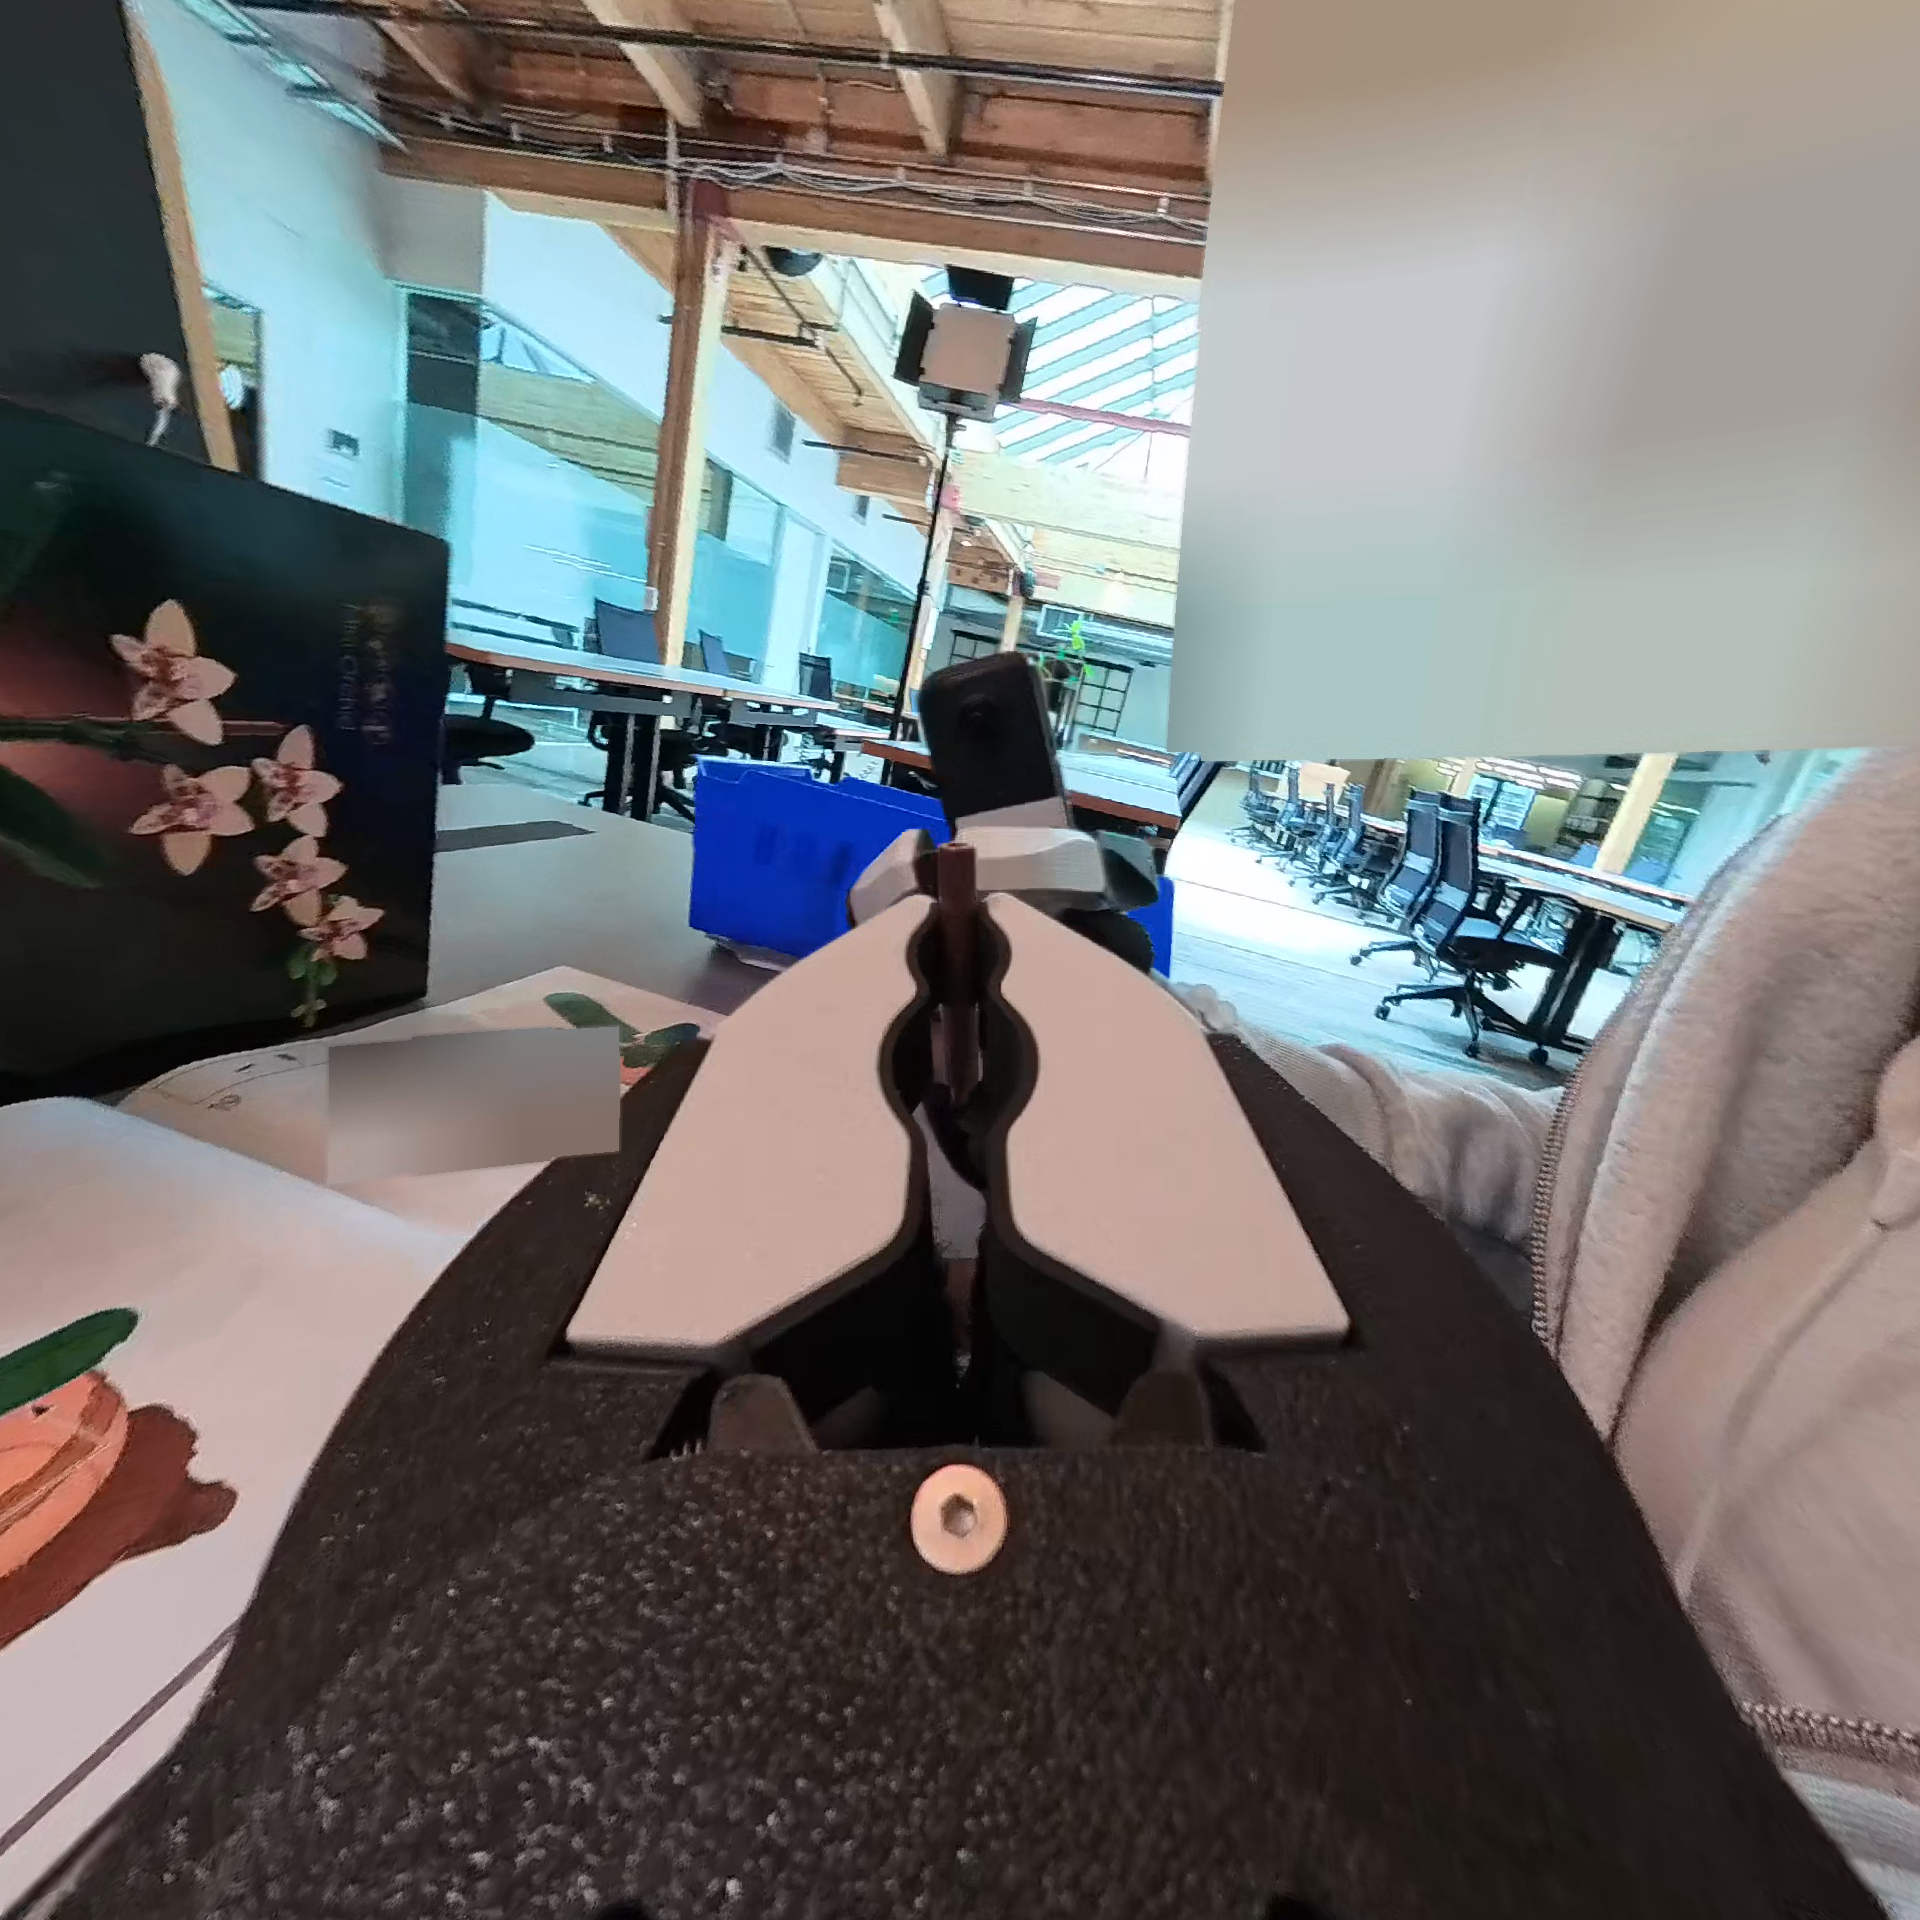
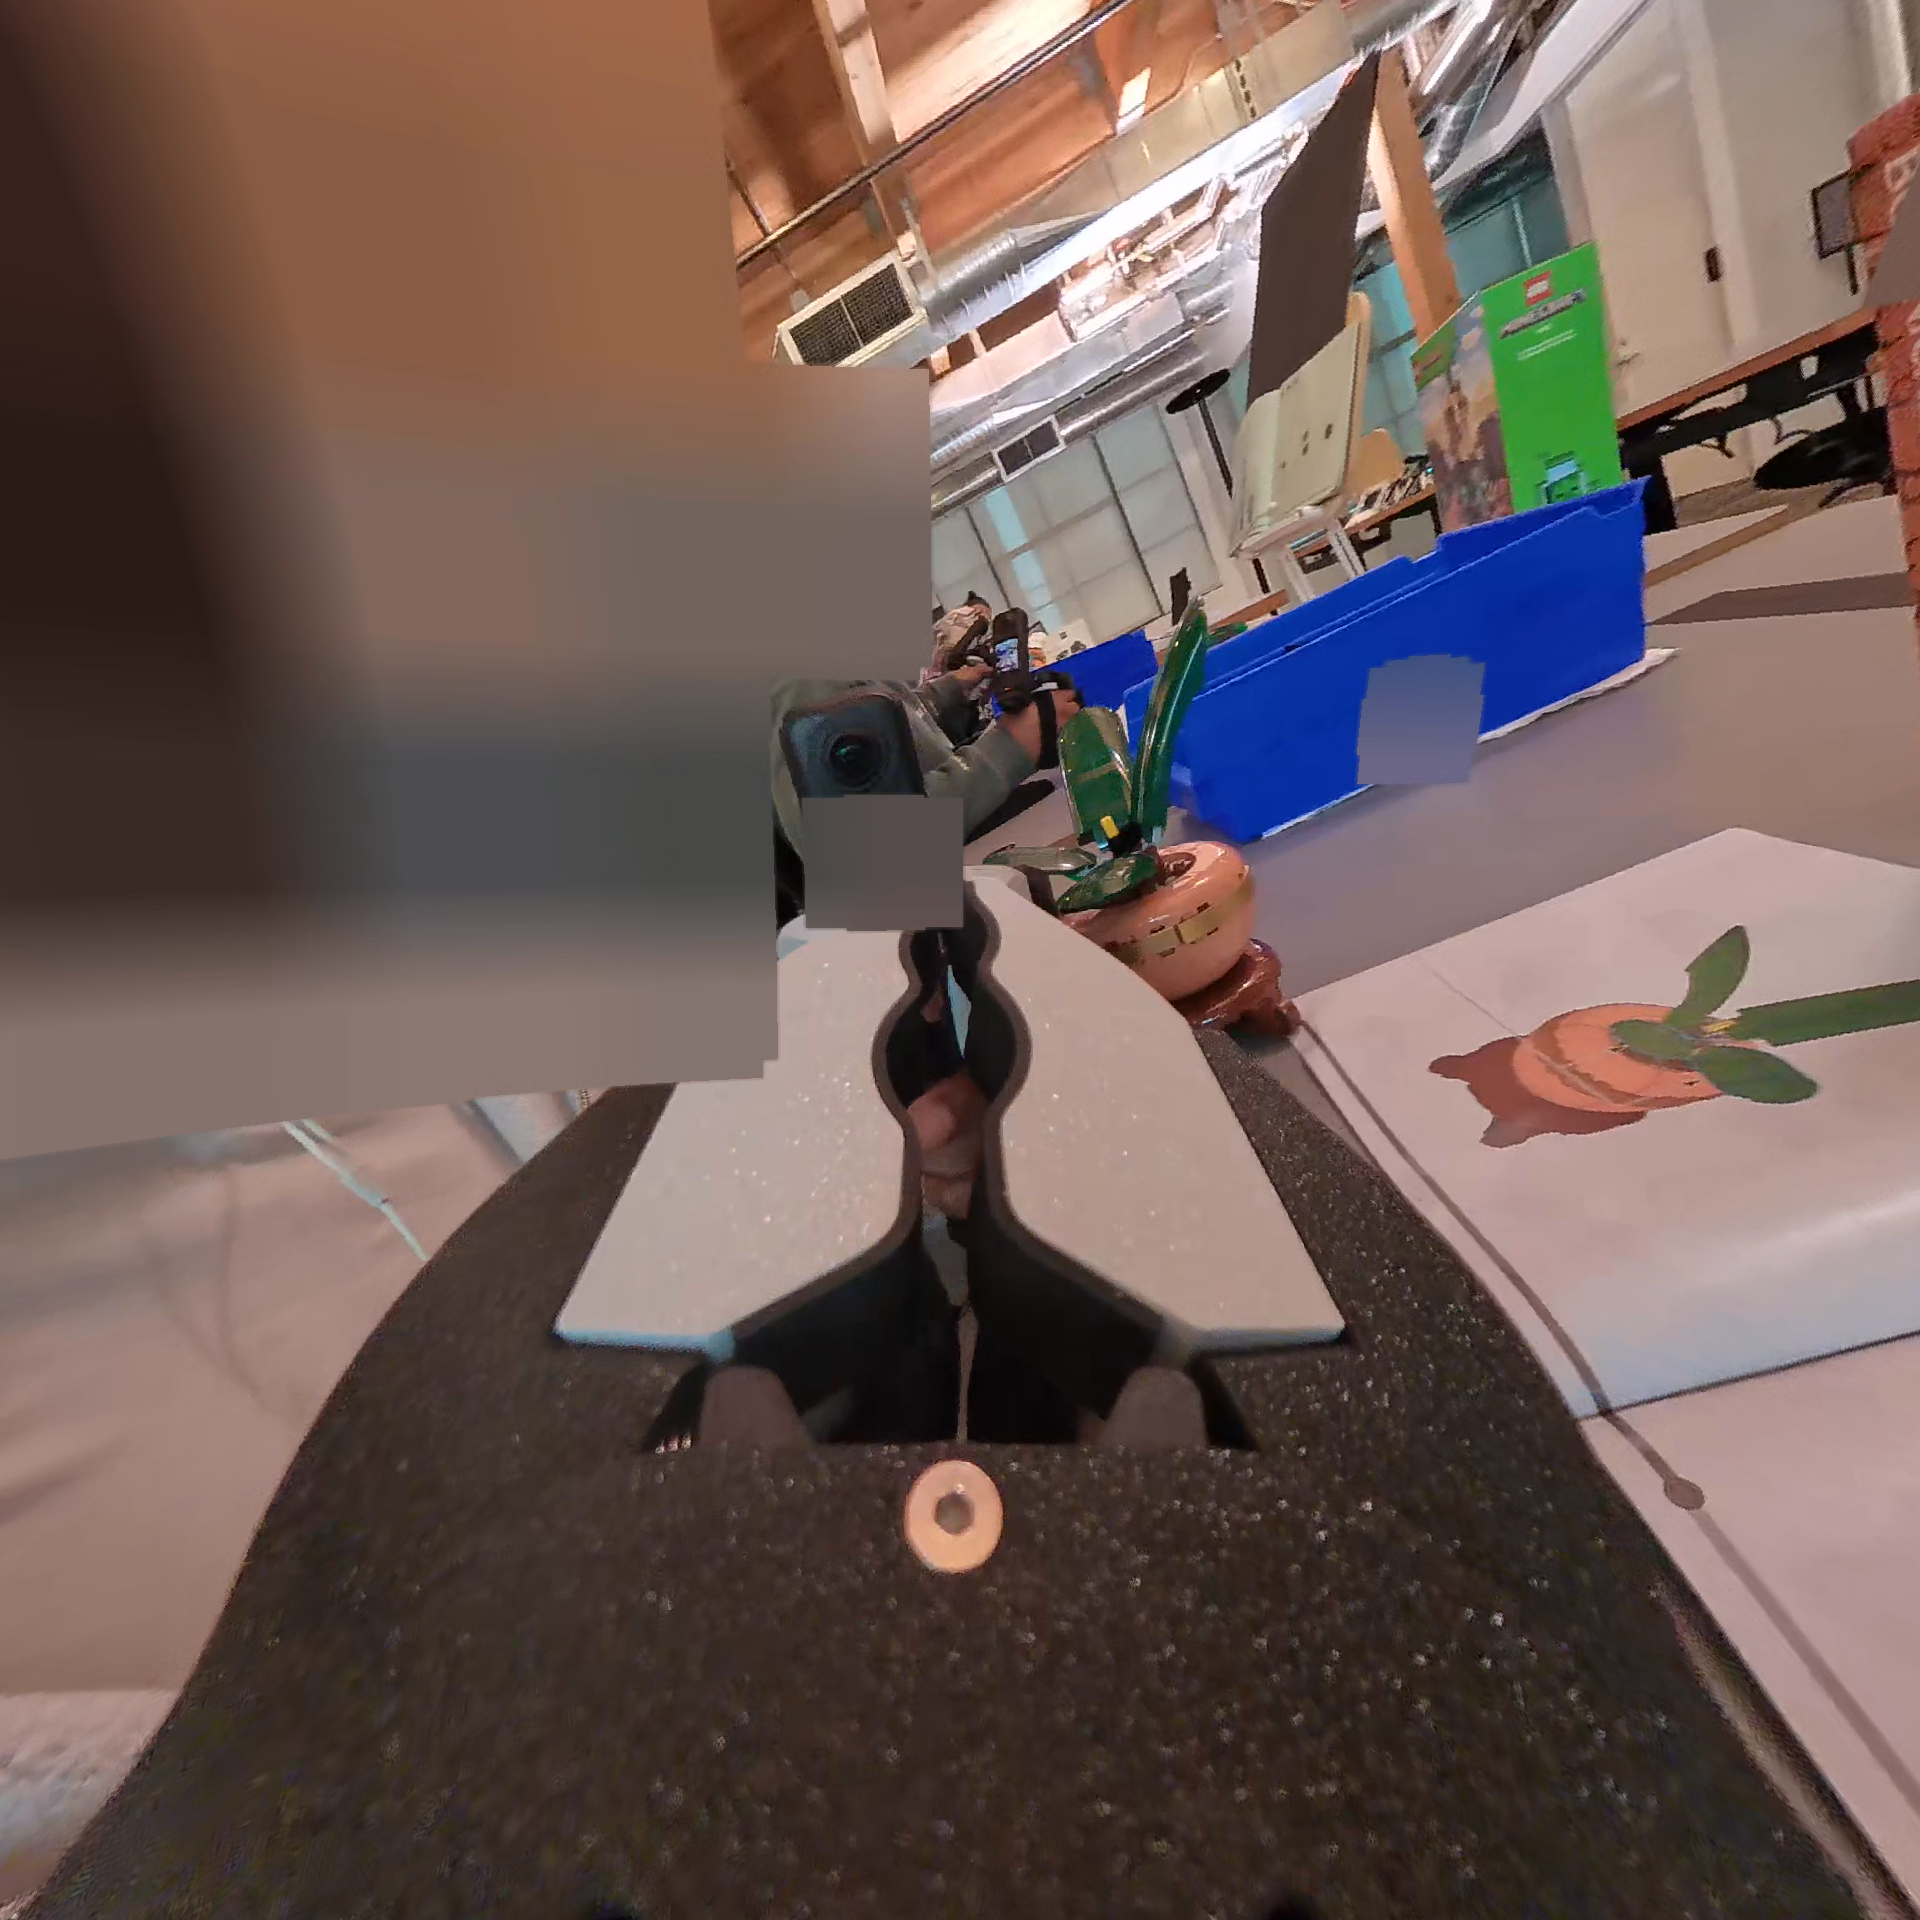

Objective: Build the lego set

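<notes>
My left gripper [image 1: 956, 920] is shut on a thin dark brown rod [image 1: 957, 940] that stands upright between its grey fingertips. My right gripper [image 1: 987, 868] faces it from just beyond, its tips at the rod's upper end. In the right wrist view my right gripper [image 2: 948, 940] is shut with a thin dark piece [image 2: 943, 961] pinched at its tips, apparently the same rod. The partly built plant, a peach pot on a brown base [image 2: 1184, 925] with green leaves [image 2: 1096, 769], stands on the table just right of it.
An open instruction booklet [image 2: 1621, 1174] lies on the table, also in the left wrist view [image 1: 156, 1247]. A dark set box with orchid pictures [image 1: 218, 727] stands at left. Blue bins [image 2: 1507, 634] sit behind. A person's grey sleeve [image 1: 1714, 1195] is at right. Left and right tips are no more than a few centimetres apart.
</notes>
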Demonstrator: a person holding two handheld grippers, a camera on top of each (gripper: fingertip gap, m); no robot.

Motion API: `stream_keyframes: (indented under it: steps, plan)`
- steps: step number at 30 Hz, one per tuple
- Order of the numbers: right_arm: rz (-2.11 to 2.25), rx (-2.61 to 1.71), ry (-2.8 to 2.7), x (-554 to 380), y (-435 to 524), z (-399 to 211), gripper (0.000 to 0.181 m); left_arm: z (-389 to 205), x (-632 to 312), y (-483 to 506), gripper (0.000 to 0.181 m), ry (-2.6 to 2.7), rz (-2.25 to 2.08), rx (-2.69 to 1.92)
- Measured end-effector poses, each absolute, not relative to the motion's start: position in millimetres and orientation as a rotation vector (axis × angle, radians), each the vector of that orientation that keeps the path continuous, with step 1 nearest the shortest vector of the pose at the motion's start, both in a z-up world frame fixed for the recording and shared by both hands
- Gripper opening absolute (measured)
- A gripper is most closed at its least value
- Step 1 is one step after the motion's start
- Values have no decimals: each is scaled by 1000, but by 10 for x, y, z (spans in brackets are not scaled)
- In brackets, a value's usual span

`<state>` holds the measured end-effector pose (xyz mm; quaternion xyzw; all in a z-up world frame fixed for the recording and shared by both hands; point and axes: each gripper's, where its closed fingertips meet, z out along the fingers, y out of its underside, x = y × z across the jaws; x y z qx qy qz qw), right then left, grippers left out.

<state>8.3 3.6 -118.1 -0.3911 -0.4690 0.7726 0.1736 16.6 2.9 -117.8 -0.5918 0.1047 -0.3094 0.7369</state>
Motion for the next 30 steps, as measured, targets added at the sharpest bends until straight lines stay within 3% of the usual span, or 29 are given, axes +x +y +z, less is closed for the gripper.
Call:
stream_keyframes:
  steps: [30]
  plan:
    - [2185, -1072, -1450, 184, -29, -1322, 1, -1306, 285, 16, 3, 333, -705, -1372]
